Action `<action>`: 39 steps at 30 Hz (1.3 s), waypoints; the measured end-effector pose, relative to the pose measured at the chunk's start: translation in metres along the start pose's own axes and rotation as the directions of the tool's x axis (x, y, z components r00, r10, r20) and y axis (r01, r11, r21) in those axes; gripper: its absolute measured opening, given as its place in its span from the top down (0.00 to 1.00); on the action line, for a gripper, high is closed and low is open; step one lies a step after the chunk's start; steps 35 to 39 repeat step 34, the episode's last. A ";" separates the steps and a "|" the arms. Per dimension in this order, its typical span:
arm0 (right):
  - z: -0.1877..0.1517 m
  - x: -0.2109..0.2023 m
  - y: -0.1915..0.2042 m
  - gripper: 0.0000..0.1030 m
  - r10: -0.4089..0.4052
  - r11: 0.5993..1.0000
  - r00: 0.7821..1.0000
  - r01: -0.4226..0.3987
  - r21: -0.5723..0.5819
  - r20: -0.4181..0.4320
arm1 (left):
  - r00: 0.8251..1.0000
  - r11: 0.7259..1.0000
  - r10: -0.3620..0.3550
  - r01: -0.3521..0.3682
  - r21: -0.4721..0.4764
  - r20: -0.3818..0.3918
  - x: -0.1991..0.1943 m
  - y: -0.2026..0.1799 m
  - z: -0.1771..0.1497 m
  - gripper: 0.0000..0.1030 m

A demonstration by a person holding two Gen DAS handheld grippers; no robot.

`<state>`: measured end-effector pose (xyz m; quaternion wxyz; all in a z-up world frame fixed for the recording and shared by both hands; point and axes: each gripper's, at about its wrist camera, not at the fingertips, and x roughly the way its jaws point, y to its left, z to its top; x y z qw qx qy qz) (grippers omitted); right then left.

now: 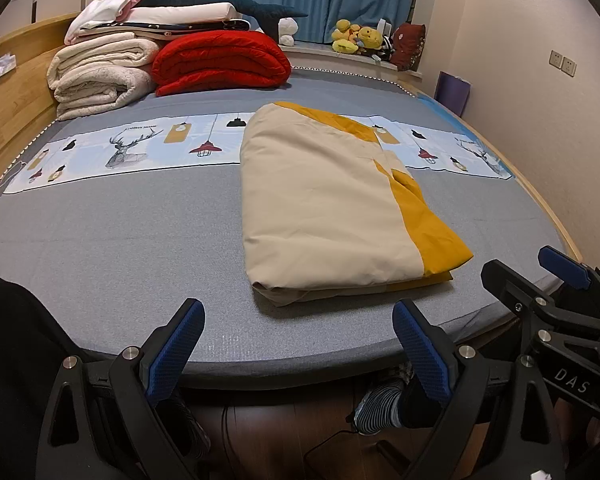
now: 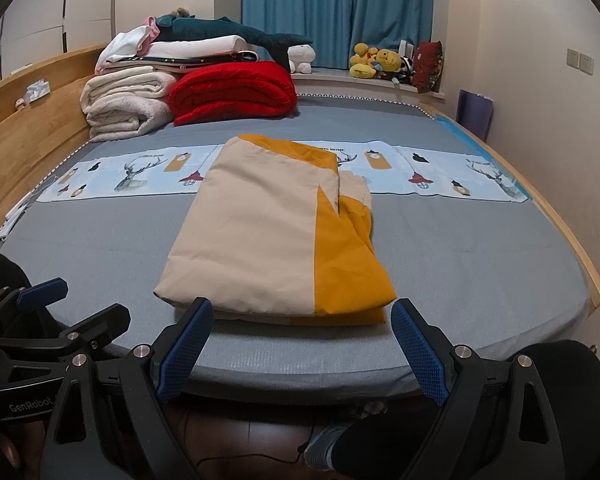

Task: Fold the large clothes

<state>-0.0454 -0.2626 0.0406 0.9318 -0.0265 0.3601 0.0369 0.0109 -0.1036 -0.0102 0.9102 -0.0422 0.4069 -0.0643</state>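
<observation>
A beige and mustard-yellow garment (image 1: pixel 324 208) lies folded into a flat rectangle on the grey bed (image 1: pixel 120 248); it also shows in the right wrist view (image 2: pixel 268 232). My left gripper (image 1: pixel 298 320) is open and empty, held over the bed's near edge, short of the garment's near-left corner. My right gripper (image 2: pixel 302 318) is open and empty, just in front of the garment's near edge. The right gripper shows at the right of the left wrist view (image 1: pixel 532 276); the left gripper shows at the left of the right wrist view (image 2: pixel 80 300).
Folded white blankets (image 1: pixel 100 76) and a red quilt (image 1: pixel 220 64) are stacked at the bed's far left, by the wooden headboard (image 1: pixel 16 92). A printed strip (image 1: pixel 140 148) crosses the bed. Plush toys (image 1: pixel 360 38) sit on the windowsill. The person's feet (image 1: pixel 380 404) stand on the floor below.
</observation>
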 end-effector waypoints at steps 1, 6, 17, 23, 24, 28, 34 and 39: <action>0.001 0.001 0.000 0.12 0.000 1.000 1.000 0.000 -0.001 0.000 | 1.000 1.000 0.000 0.000 0.000 0.000 0.000 0.000 0.000 0.09; 0.000 0.001 0.000 0.12 0.000 1.000 1.000 0.000 0.002 0.001 | 1.000 1.000 -0.001 0.001 0.000 0.001 0.000 0.000 0.000 0.09; -0.001 0.002 0.000 0.12 -0.001 1.000 1.000 0.001 -0.001 0.001 | 1.000 1.000 -0.001 0.001 0.000 0.001 0.000 0.000 -0.001 0.09; -0.001 0.002 0.000 0.12 -0.001 1.000 1.000 0.001 0.000 0.001 | 1.000 1.000 -0.002 0.002 0.000 0.000 0.000 -0.001 0.000 0.09; -0.001 0.003 0.000 0.12 -0.001 1.000 1.000 0.001 0.000 0.001 | 1.000 1.000 -0.001 0.001 0.000 0.001 0.000 0.000 -0.001 0.09; -0.001 0.003 0.000 0.12 -0.001 1.000 1.000 0.001 -0.001 0.002 | 1.000 1.000 -0.001 0.001 0.000 0.001 0.000 0.000 -0.001 0.09; -0.001 0.004 0.000 0.12 -0.002 1.000 1.000 0.002 -0.001 0.001 | 1.000 1.000 -0.003 0.003 -0.003 -0.001 0.002 -0.003 -0.002 0.09; -0.001 0.004 0.000 0.12 -0.002 1.000 1.000 0.002 -0.001 0.001 | 1.000 1.000 -0.003 0.003 -0.003 -0.001 0.002 -0.003 -0.002 0.09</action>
